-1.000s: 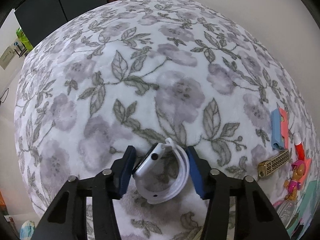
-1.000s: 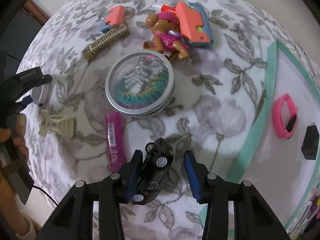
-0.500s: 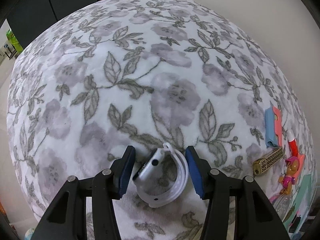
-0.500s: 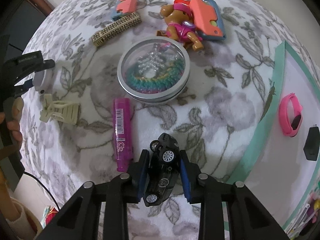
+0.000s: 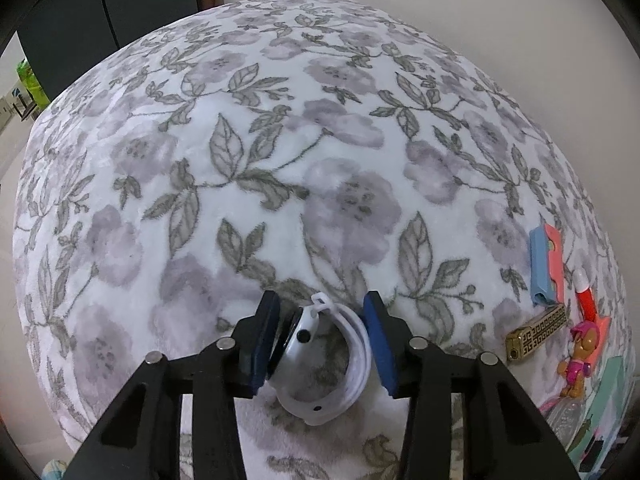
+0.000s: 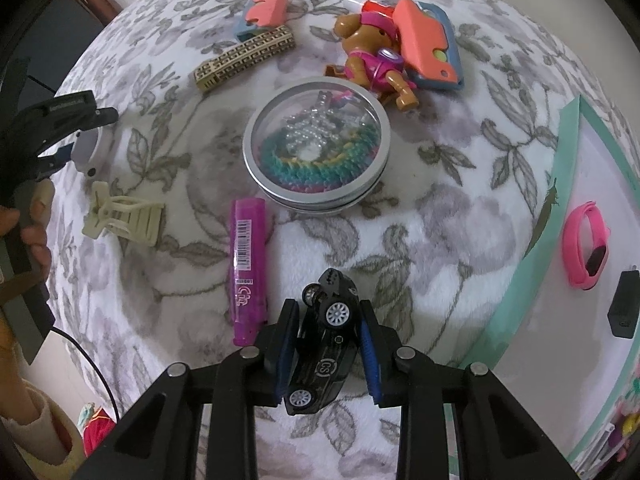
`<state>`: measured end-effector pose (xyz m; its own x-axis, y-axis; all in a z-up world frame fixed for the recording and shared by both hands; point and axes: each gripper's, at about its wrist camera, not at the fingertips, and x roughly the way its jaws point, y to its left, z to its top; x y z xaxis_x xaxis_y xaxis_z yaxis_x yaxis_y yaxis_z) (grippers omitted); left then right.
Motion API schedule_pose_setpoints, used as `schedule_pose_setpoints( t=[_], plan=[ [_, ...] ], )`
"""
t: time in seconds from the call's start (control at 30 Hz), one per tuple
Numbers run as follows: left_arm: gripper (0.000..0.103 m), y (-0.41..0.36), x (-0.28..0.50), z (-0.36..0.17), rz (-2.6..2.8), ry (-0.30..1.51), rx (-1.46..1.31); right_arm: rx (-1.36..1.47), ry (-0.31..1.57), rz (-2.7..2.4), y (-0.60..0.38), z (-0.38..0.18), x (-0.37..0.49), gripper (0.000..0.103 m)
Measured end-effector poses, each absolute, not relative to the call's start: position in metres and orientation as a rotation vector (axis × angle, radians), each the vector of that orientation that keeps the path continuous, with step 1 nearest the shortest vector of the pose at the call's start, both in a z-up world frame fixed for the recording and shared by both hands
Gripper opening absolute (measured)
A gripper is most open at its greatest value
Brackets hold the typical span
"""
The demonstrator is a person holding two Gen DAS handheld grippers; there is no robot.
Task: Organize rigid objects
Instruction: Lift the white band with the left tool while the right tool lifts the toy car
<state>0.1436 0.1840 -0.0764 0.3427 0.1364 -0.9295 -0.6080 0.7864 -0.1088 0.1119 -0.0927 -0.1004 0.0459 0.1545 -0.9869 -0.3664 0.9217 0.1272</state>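
On the flowered blanket (image 5: pixel 280 160), a white smartwatch (image 5: pixel 304 344) stands on edge between the blue pads of my left gripper (image 5: pixel 322 340). The jaws are closing, and both pads touch it, one on the dark face, one on the strap. The right wrist view shows that gripper (image 6: pixel 68 136) and the watch (image 6: pixel 90 146) at the far left, held by a hand. My right gripper (image 6: pixel 328 320) points straight down. It is shut on a black toy car (image 6: pixel 320 364) that is tipped on its side with its wheels showing.
A round tin (image 6: pixel 316 144), purple marker (image 6: pixel 246 264), cream hair claw (image 6: pixel 124 220), gold bar (image 6: pixel 246 62), dog figure (image 6: pixel 372 56) and orange toy phone (image 6: pixel 428 48) lie on the blanket. At the right, a teal-edged board (image 6: pixel 560 184) carries a pink band (image 6: pixel 586 240).
The left jaws have narrowed onto the white watch, squeezing its strap loop. The right jaws have shut on the black car, which now stands steeper between the pads.
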Motion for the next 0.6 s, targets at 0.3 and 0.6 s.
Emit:
schedule_pose_setpoints(
  t=[0.3, 0.6],
  plan=[
    [0.043, 0.178, 0.144, -0.059, 0.445, 1.086, -0.527, -0.113, 1.461, 0.446, -0.106, -0.09, 0.117, 0.025],
    [0.043, 0.155, 0.14, 0.023, 0.374, 0.902, -0.481, 0.026, 1.256, 0.439, -0.149, -0.017, 0.128, 0.025]
  ],
)
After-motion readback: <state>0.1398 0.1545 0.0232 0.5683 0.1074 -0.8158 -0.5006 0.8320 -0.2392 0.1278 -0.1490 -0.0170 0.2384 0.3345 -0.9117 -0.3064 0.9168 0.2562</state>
